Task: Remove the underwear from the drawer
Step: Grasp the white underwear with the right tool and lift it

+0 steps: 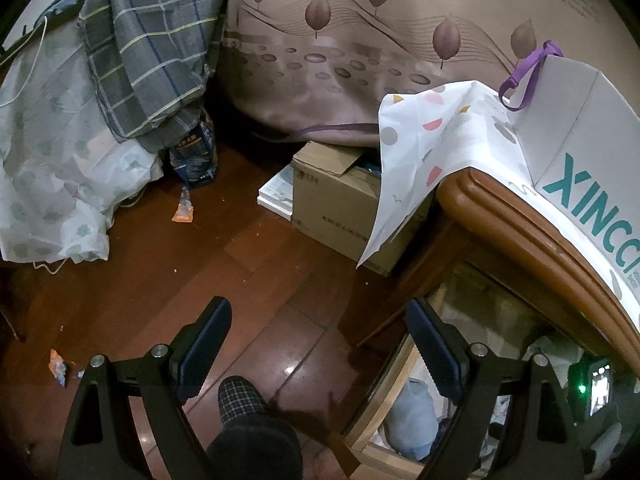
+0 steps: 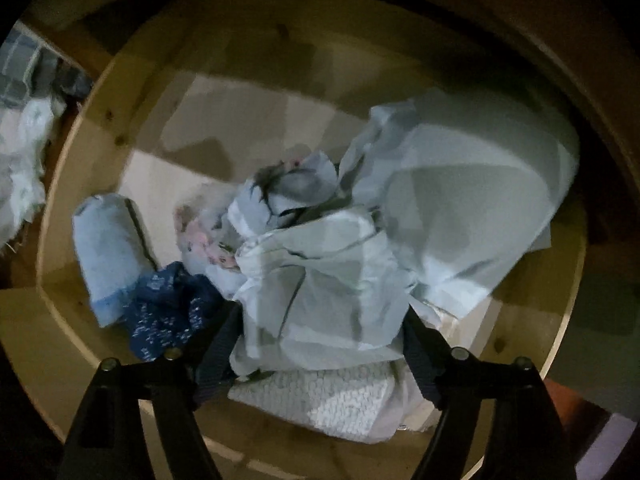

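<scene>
The wooden drawer (image 2: 92, 128) is pulled out and holds crumpled garments. My right gripper (image 2: 320, 314) points down into it, jaws wide, one finger on each side of a pale grey-white crumpled cloth (image 2: 320, 280). The cloth covers the fingertips. To its left lie a rolled light-blue piece (image 2: 108, 256), a navy patterned piece (image 2: 168, 312) and a pink-flowered white piece (image 2: 200, 232). A white knitted piece (image 2: 340, 400) sits beneath. My left gripper (image 1: 318, 308) hangs open and empty over the floor, beside the drawer's corner (image 1: 384, 392).
A cardboard box (image 1: 336, 200) stands on the wood floor by the bed (image 1: 360, 40). The nightstand top (image 1: 520, 216) carries a white box (image 1: 592, 168) and a dotted cloth (image 1: 420, 140). A slippered foot (image 1: 240, 400) is below my left gripper. Bedding (image 1: 60, 160) is piled at left.
</scene>
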Demonstrator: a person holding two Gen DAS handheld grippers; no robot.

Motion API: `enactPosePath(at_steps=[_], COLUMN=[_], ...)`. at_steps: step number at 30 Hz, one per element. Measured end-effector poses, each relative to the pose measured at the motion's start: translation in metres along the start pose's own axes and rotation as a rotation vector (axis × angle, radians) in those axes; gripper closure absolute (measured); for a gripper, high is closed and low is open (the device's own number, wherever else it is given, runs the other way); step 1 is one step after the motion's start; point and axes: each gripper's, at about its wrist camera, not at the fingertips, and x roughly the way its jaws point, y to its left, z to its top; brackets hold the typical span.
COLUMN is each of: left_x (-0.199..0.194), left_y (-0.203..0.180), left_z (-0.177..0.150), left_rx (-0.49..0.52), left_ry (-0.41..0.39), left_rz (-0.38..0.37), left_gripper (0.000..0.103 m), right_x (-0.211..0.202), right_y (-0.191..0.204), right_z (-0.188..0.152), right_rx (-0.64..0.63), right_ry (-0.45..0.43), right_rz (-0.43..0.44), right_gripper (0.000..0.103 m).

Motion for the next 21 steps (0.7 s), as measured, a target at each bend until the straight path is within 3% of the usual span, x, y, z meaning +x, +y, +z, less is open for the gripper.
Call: enactPosePath(at_steps=[12, 19, 21], left_x=[0.003, 0.005, 0.005], left_y=[-0.006, -0.013, -0.014], left_z=[-0.004, -0.006, -0.007], left_rx=[0.024, 0.054, 0.065], left_ry=[0.007, 0.010, 0.014], left_rz=[0.004, 0.008, 0.004], left_gripper=[0.016, 0.016, 0.016], right_x=[0.024, 0.015, 0.006], right_y=[0.021, 0.039, 0.037], right_z=[0.024, 0.014, 0.007], right_rx=[-0.106, -0.150, -0.148], right_ry=[0.080, 0.021, -0.009], right_rz=[-0.088, -0.107, -0.098], right_gripper=[0.024, 0.050, 0.053])
